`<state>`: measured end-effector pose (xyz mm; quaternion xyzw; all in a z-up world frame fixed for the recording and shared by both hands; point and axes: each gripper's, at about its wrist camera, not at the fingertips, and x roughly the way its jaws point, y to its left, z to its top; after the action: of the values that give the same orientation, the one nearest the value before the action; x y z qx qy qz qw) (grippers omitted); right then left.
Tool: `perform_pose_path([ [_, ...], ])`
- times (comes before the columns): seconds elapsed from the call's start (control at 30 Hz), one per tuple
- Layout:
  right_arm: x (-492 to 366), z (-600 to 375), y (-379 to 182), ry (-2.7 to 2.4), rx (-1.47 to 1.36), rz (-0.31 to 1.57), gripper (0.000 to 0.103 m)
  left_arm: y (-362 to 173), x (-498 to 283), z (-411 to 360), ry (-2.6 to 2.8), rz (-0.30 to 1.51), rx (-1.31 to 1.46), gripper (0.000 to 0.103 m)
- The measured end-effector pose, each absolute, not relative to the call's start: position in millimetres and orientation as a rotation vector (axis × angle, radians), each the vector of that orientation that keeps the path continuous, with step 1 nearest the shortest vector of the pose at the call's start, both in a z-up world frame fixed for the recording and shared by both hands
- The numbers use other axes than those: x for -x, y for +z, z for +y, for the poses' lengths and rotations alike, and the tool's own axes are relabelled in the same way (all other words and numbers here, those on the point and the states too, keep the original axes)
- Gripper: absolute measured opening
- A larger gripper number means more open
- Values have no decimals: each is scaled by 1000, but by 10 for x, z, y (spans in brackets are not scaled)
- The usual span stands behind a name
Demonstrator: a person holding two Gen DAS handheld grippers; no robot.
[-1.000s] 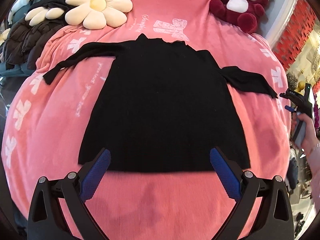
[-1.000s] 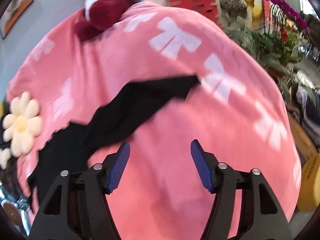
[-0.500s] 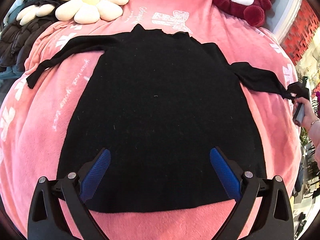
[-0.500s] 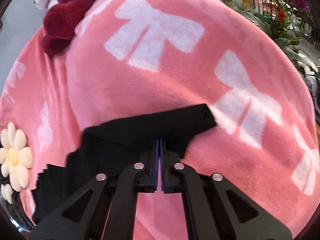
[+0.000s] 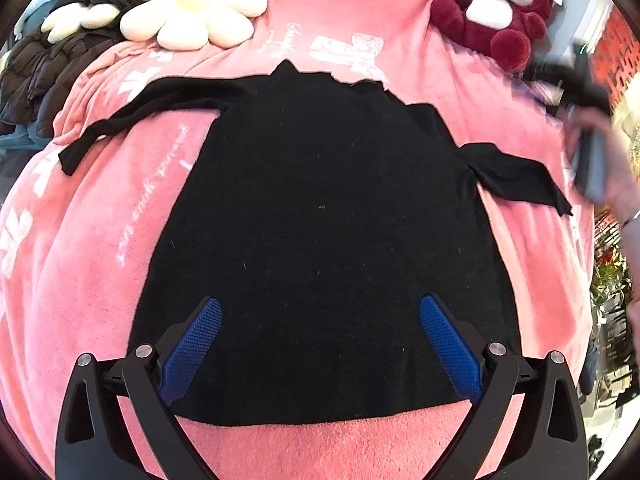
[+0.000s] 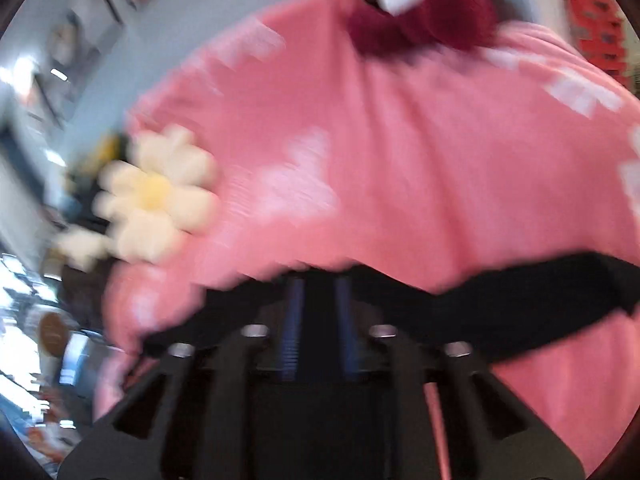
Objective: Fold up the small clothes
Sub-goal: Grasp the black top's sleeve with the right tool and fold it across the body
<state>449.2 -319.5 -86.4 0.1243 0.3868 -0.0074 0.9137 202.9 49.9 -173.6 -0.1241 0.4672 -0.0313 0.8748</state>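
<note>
Flanking the black sweater (image 5: 320, 220): flower cushion (image 5: 196, 4), plush bear (image 5: 496, 12); left hand-held gripper (image 5: 320, 344) wide-open, right hand-held gripper (image 6: 320, 300) opening.

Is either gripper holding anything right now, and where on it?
Nothing. The left gripper hangs open over the black sweater; the right gripper, opening, has let go of the sleeve.

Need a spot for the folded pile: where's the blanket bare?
Bare pink blanket: left of the black sweater, below its left sleeve; also the strip under its hem. Crowded at top: flower cushion, plush bear.
</note>
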Motion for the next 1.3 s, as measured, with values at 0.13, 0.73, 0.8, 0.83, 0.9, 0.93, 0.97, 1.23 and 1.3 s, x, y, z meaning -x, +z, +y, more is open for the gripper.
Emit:
perform_pose_path([
  [0.13, -4195, -4132, -1270, -350, -90, 820, 52, -1757, -2003, 520, -81, 970, 231, 98],
  [0.73, -4320, -4848, -1066, -71, -559, 698, 4, -1990, -2081, 453, -42, 1013, 217, 98],
  [0.8, -4460, -4295, -800, 80, -521, 668, 4, -1975, -2074, 485, -36, 1005, 220, 98],
  [0.83, -4521, -4109, -723, 135, -518, 665, 4, -1967, -2068, 496, -33, 1003, 222, 98],
  [0.9, -4735, -3372, -628, 295, -516, 676, 4, -1949, -2043, 529, -28, 1000, 235, 98],
  [0.93, -4741, -3060, -637, 353, -517, 687, 4, -1939, -2033, 545, -24, 999, 242, 98],
  [0.97, -4787, -2735, -645, 408, -514, 702, 4, -1926, -2021, 562, -22, 997, 247, 98],
  [1.23, -4236, -1040, -1375, 487, -246, 846, 35, -1814, -1997, 790, -24, 980, 265, 98],
  [1.3, -3746, -1479, -1492, 376, -227, 827, 43, -1810, -1982, 898, -29, 969, 272, 98],
])
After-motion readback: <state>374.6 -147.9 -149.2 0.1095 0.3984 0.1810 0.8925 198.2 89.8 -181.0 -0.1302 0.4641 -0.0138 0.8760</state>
